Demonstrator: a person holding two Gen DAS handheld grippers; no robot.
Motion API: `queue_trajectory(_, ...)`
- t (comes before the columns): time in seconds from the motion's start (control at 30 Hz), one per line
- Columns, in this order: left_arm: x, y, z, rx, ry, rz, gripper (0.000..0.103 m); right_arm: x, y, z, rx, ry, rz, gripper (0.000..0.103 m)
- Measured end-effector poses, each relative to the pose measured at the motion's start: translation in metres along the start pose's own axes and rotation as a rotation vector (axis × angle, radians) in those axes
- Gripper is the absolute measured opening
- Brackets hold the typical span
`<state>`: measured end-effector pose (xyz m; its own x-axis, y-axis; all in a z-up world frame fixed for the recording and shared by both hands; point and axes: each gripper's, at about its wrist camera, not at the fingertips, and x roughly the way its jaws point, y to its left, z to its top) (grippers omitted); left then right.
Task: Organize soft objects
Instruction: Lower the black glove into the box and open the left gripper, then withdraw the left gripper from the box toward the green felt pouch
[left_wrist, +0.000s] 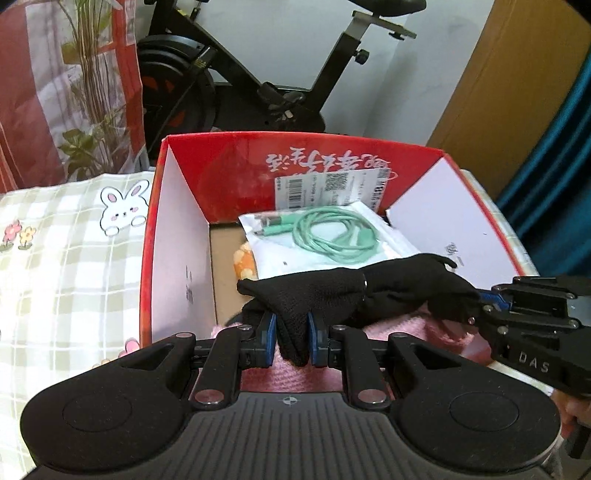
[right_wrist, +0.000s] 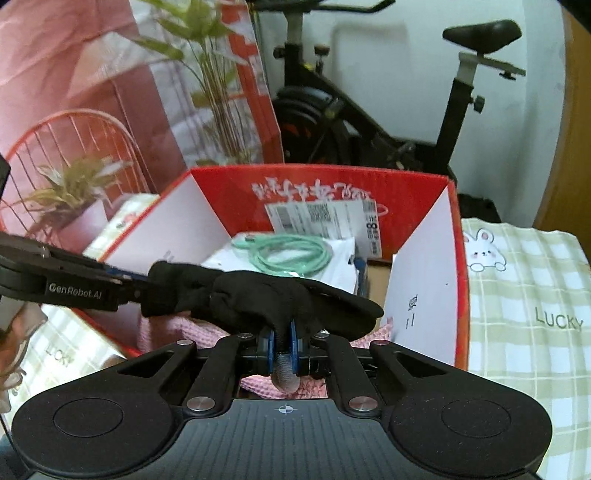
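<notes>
Gloves (left_wrist: 354, 291) of black knit hang stretched between the two grippers, above the near part of the red box (left_wrist: 295, 155). In the left wrist view the left gripper (left_wrist: 291, 338) has its blue pads closed tight on a fold of the black fabric at one end, while the right gripper (left_wrist: 480, 304) enters from the right edge and pinches the other end. Under the gloves, inside the box at its near edge, lies a pink knitted cloth (left_wrist: 288, 376). Further in, toward the far wall, a white packet (left_wrist: 332, 243) carries a coiled green cable (left_wrist: 332, 236), with an orange soft item (left_wrist: 245, 264) just beside the packet at the left. The box stands on a checked cloth (left_wrist: 66, 258) printed with a rabbit. An exercise bike (left_wrist: 258, 74) stands behind.

In the right wrist view the right gripper (right_wrist: 282, 345) is clamped on a narrow bunch of the gloves (right_wrist: 258, 295), a grey fingertip poking out below the pads. The left gripper (right_wrist: 129, 282) reaches in from the left edge, nipping the opposite end. The pink knitted cloth (right_wrist: 177, 328) shows beneath, at the near edge of the red box (right_wrist: 332, 184), and the green cable (right_wrist: 291, 254) lies further in. The checked cloth (right_wrist: 524, 302) spreads to the right of the box.
</notes>
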<state>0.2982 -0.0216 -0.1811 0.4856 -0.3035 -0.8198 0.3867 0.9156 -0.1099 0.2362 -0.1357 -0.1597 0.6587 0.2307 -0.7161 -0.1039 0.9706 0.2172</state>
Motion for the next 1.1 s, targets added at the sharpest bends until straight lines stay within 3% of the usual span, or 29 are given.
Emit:
queue_trajectory(0.2, 0.017, -0.005, 0.01, 0.025, 0.0, 0.057, 0.019, 0.018, -0.003, 0.006, 0.008, 0.029, -0.025, 0.008)
queue_trajectory(0.4, 0.017, -0.001, 0.01, 0.02, -0.032, 0.046, 0.022, 0.029, -0.006, 0.008, 0.023, 0.045, -0.047, 0.01)
queue_trajectory(0.7, -0.013, -0.005, 0.008, 0.027, -0.145, 0.004, 0.063, 0.007, 0.005, 0.013, -0.039, -0.014, -0.059, 0.025)
queue_trajectory(0.77, -0.025, -0.006, 0.006, 0.026, -0.177, 0.001, 0.074, -0.004, 0.008, 0.013, -0.051, -0.041, -0.054, 0.043)
queue_trajectory(0.83, -0.038, -0.008, 0.003, 0.024, -0.217, 0.004, 0.091, -0.015, 0.011, 0.013, -0.063, -0.067, -0.058, 0.055)
queue_trajectory(0.9, -0.052, -0.009, -0.001, 0.023, -0.255, 0.018, 0.099, -0.026, 0.015, 0.012, -0.081, -0.091, -0.061, 0.062)
queue_trajectory(1.07, -0.082, -0.01, -0.013, 0.024, -0.3, 0.035, 0.101, -0.054, 0.022, 0.007, -0.089, -0.157, -0.053, 0.096)
queue_trajectory(1.1, -0.087, -0.009, -0.015, 0.022, -0.31, 0.041, 0.103, -0.059, 0.023, 0.006, -0.088, -0.17, -0.049, 0.098)
